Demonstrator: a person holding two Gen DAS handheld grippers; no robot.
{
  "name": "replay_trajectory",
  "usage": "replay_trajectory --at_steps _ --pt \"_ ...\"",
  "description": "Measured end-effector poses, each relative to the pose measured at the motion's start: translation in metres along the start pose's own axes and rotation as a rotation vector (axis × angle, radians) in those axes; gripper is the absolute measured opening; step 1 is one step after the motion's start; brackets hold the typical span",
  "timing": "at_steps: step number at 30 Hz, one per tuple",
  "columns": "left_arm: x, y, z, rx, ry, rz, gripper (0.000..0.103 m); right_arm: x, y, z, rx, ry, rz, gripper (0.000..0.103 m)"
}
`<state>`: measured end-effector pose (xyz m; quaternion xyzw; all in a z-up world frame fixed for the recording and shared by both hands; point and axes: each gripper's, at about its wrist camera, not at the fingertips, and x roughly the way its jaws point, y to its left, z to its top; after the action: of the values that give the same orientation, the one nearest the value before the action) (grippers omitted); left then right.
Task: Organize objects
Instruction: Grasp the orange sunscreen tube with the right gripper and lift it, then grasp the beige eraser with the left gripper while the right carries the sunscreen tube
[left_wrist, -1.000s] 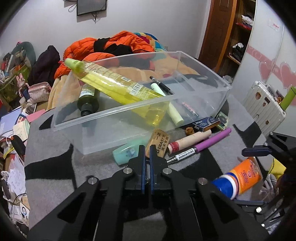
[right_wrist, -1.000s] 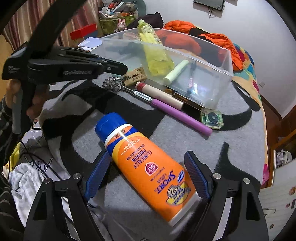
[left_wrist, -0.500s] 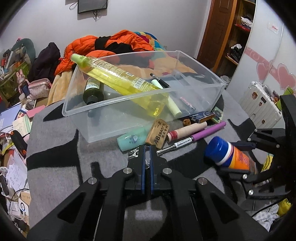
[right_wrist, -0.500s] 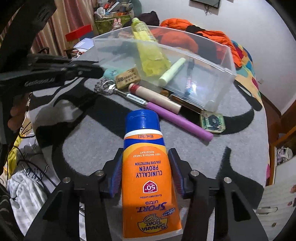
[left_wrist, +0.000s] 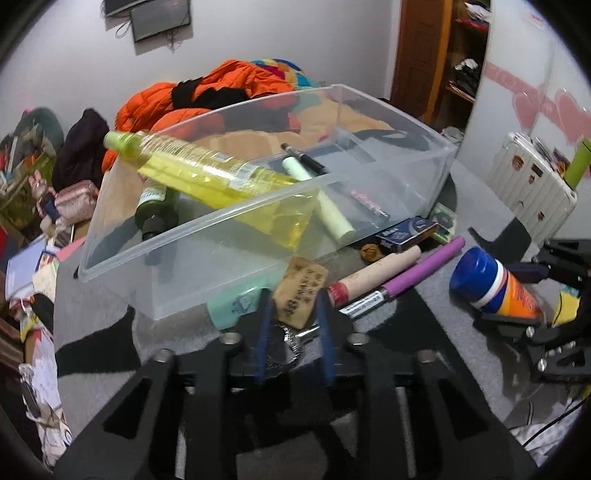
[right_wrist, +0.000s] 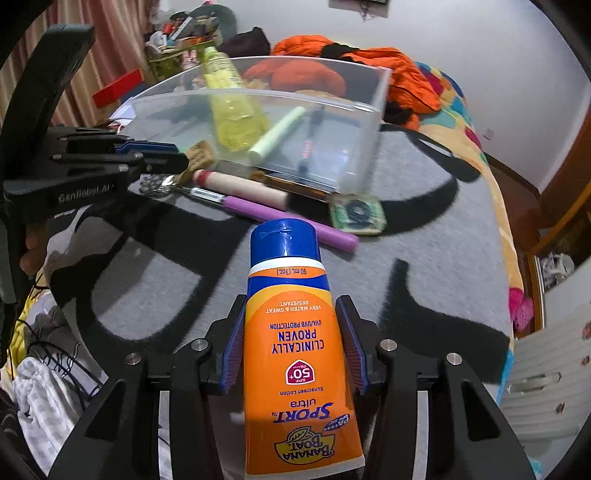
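My right gripper (right_wrist: 291, 347) is shut on an orange sunscreen tube (right_wrist: 295, 347) with a blue cap, held above the grey cloth; it also shows in the left wrist view (left_wrist: 495, 284). My left gripper (left_wrist: 291, 317) is open, its jaws on either side of a tan eraser (left_wrist: 301, 291) that lies in front of the clear plastic bin (left_wrist: 207, 258). The bin holds a yellow bottle (left_wrist: 214, 177), a dark green bottle (left_wrist: 155, 206), a pale green marker (left_wrist: 321, 203) and a pen. A silver watch (left_wrist: 284, 343) lies under the left jaws.
In front of the bin lie a teal tube (left_wrist: 232, 306), a beige cylinder (left_wrist: 376, 273), a purple pen (left_wrist: 417, 269), a blue box (left_wrist: 406, 232) and a green packet (right_wrist: 356, 214). Orange clothes (left_wrist: 221, 88) lie behind. Clutter lines the left edge.
My left gripper has opened and moved forward around the eraser. My right gripper has lifted the sunscreen tube slightly and holds it.
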<state>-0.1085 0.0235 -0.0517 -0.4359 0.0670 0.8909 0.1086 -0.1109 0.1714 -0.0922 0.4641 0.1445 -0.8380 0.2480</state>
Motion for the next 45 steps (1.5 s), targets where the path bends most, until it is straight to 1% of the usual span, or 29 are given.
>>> replay_trajectory --at_steps 1,3,6,8,9,13,19,27,28,29,30,32,34,36,37,39,40,41,42,43,44,45 --pt "0.001 -0.001 0.000 0.006 0.003 0.005 0.034 0.000 -0.003 -0.001 0.010 0.000 0.000 0.043" --pt "0.007 -0.003 0.001 0.017 0.020 0.017 0.034 -0.001 -0.008 -0.002 0.030 0.000 -0.002 0.044" --pt "0.010 -0.006 0.002 0.036 0.018 0.029 0.034 -0.001 -0.013 -0.003 0.058 -0.002 0.002 0.043" --pt "0.011 -0.008 0.002 0.043 0.012 0.037 0.032 0.000 -0.015 -0.003 0.068 -0.004 0.002 0.043" --pt "0.011 -0.008 0.003 0.043 0.008 0.038 0.023 -0.001 -0.015 -0.003 0.071 -0.005 0.002 0.043" --pt "0.009 -0.006 0.002 0.027 0.001 0.034 0.024 -0.004 -0.017 -0.005 0.081 -0.017 -0.002 0.043" --pt "-0.016 -0.003 0.000 -0.005 -0.052 0.017 0.024 -0.013 -0.020 -0.003 0.095 -0.047 -0.011 0.042" --pt "-0.046 0.002 0.003 -0.044 -0.123 -0.009 0.024 -0.027 -0.017 0.005 0.104 -0.098 -0.006 0.032" --pt "-0.050 0.002 0.004 -0.049 -0.133 -0.011 0.024 -0.029 -0.016 0.006 0.101 -0.104 -0.004 0.030" --pt "-0.053 0.002 0.004 -0.052 -0.141 -0.012 0.024 -0.032 -0.015 0.007 0.098 -0.114 -0.001 0.011" --pt "-0.055 0.003 0.005 -0.055 -0.149 -0.013 0.024 -0.036 -0.013 0.009 0.094 -0.122 -0.004 0.000" --pt "-0.062 0.003 0.006 -0.061 -0.166 -0.022 0.024 -0.044 -0.012 0.014 0.088 -0.151 0.007 0.000" --pt "-0.066 0.004 0.006 -0.066 -0.179 -0.024 0.024 -0.048 -0.010 0.017 0.078 -0.165 -0.008 0.000" --pt "-0.071 0.005 0.005 -0.073 -0.189 -0.027 0.024 -0.049 -0.009 0.018 0.071 -0.160 -0.002 0.000" --pt "-0.072 0.006 0.005 -0.077 -0.190 -0.030 0.024 -0.049 -0.010 0.017 0.073 -0.157 0.007 0.004" --pt "-0.075 0.008 0.002 -0.087 -0.187 -0.046 0.024 -0.046 -0.009 0.013 0.069 -0.128 0.013 0.006" --pt "-0.074 0.008 0.001 -0.090 -0.183 -0.054 0.024 -0.044 -0.008 0.011 0.066 -0.113 0.010 0.009" --pt "-0.074 0.008 -0.001 -0.093 -0.177 -0.061 0.024 -0.040 -0.007 0.008 0.060 -0.098 0.010 0.018" --pt "-0.073 0.008 -0.003 -0.096 -0.172 -0.062 0.024 -0.039 -0.006 0.005 0.054 -0.092 0.008 0.023" --pt "-0.072 0.007 -0.005 -0.096 -0.165 -0.062 0.024 -0.036 -0.004 0.002 0.048 -0.087 0.003 0.031" --pt "-0.070 0.006 -0.007 -0.097 -0.158 -0.062 0.024 -0.033 -0.003 0.000 0.041 -0.081 -0.001 0.034" --pt "-0.068 0.005 -0.009 -0.099 -0.149 -0.065 0.024 -0.030 -0.002 -0.002 0.037 -0.071 -0.003 0.034"
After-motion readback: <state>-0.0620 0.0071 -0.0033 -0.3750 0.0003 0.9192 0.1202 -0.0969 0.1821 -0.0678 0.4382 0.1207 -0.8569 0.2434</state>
